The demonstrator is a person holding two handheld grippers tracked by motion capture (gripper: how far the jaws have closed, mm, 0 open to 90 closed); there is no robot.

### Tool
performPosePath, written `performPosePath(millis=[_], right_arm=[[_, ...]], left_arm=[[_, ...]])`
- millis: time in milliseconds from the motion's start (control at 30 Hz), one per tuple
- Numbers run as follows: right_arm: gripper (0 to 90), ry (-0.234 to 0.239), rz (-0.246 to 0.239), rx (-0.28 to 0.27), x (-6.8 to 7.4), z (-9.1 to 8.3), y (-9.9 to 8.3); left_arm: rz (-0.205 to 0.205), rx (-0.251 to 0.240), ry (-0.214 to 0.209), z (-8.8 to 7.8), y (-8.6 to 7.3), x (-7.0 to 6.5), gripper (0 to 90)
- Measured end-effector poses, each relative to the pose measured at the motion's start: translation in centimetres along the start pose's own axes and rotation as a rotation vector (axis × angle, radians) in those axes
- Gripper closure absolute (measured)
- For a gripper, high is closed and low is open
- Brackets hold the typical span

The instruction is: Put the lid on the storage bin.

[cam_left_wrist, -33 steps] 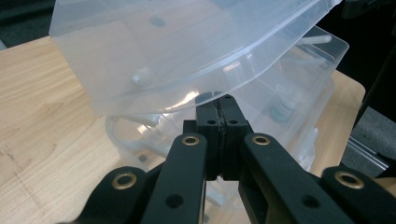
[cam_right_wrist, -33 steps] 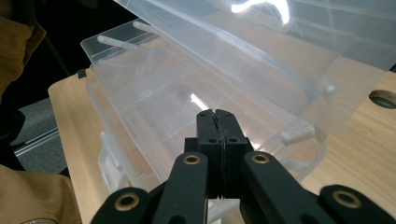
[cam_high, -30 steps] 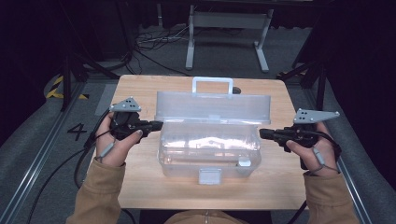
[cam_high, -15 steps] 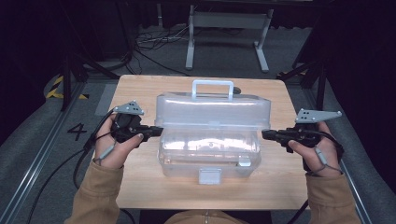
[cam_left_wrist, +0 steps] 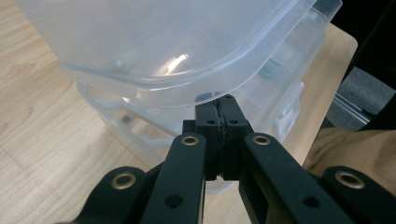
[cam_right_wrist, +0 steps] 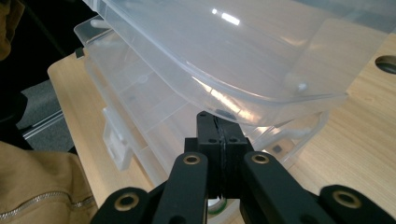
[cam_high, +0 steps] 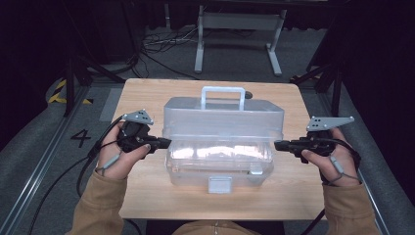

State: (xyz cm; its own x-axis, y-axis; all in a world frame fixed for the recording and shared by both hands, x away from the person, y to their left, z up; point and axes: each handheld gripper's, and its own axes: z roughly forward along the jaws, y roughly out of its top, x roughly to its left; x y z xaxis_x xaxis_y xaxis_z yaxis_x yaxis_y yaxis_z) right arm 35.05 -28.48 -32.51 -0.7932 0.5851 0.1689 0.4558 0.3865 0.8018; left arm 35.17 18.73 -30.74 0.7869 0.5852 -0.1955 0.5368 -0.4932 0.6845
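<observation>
Under the raised lid — both grippers' jaws closed, empty.

Storage box mid-table, left tool and right tool at its ends (lid raised behind).

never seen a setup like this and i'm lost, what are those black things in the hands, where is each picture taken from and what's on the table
A person sits at a wooden table and holds a hand-held two-jaw tool in each hand: the left gripper and the right gripper. One picture comes from a camera above the person, looking down on the table. The other two come from small cameras riding on each gripper, looking along its black jaws.

On the table stands a clear plastic box with a handle on top and a latch at the front. Its lid is raised. Both grippers have their jaws shut, with their tips tucked under the lid's edge at each end; neither clamps anything.
</observation>
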Motion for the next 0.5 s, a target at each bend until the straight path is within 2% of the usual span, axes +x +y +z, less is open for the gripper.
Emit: performPosePath(millis=[333, 500], right_arm=[[90.0, 0.026, -0.003, 0.074, 0.37, 0.14, -0.08], [90.0, 0.032, -0.006, 0.117, 0.46, 0.29, -0.20]], left_arm=[[0.014, 0.063, -0.002, 0.01, -0.16, -0.36, 89.3], [0.023, 0.106, -0.017, -0.03, -0.26, -0.45, 89.3]])
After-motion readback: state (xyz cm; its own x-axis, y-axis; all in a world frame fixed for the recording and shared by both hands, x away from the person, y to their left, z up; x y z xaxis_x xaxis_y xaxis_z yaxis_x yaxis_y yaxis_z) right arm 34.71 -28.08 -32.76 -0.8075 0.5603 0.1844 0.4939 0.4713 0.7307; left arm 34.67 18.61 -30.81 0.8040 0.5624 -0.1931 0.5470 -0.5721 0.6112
